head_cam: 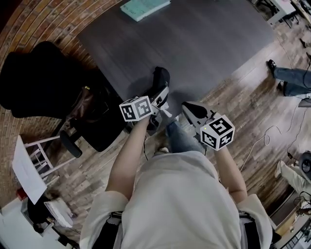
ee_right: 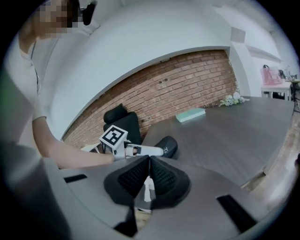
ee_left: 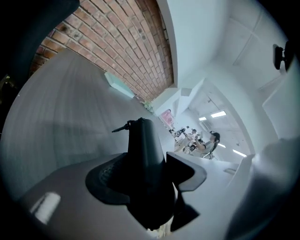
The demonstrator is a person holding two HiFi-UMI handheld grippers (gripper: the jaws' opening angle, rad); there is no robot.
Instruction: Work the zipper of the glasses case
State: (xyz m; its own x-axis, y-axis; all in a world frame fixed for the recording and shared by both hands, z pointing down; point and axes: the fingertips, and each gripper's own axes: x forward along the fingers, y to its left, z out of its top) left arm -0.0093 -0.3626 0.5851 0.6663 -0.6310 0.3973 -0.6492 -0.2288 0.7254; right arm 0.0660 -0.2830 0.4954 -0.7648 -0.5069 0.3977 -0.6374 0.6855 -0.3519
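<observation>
The black glasses case (head_cam: 161, 79) is oblong, and my left gripper (head_cam: 161, 96) is shut on its near end, over the near corner of the grey table (head_cam: 204, 44). In the left gripper view the case (ee_left: 144, 154) stands up between the pads, and its zipper pull (ee_left: 120, 128) sticks out to the left at the far tip. My right gripper (head_cam: 187, 108) is shut and empty, a little right of the case and apart from it. Its closed pads (ee_right: 159, 176) point toward the case (ee_right: 167, 146) and the left gripper's marker cube (ee_right: 114, 137).
A teal book (head_cam: 145, 7) lies at the table's far edge by the brick wall. A black office chair (head_cam: 43, 80) and a white stool (head_cam: 41, 155) stand to the left. Another person's legs (head_cam: 291, 80) are at the right, on the wooden floor.
</observation>
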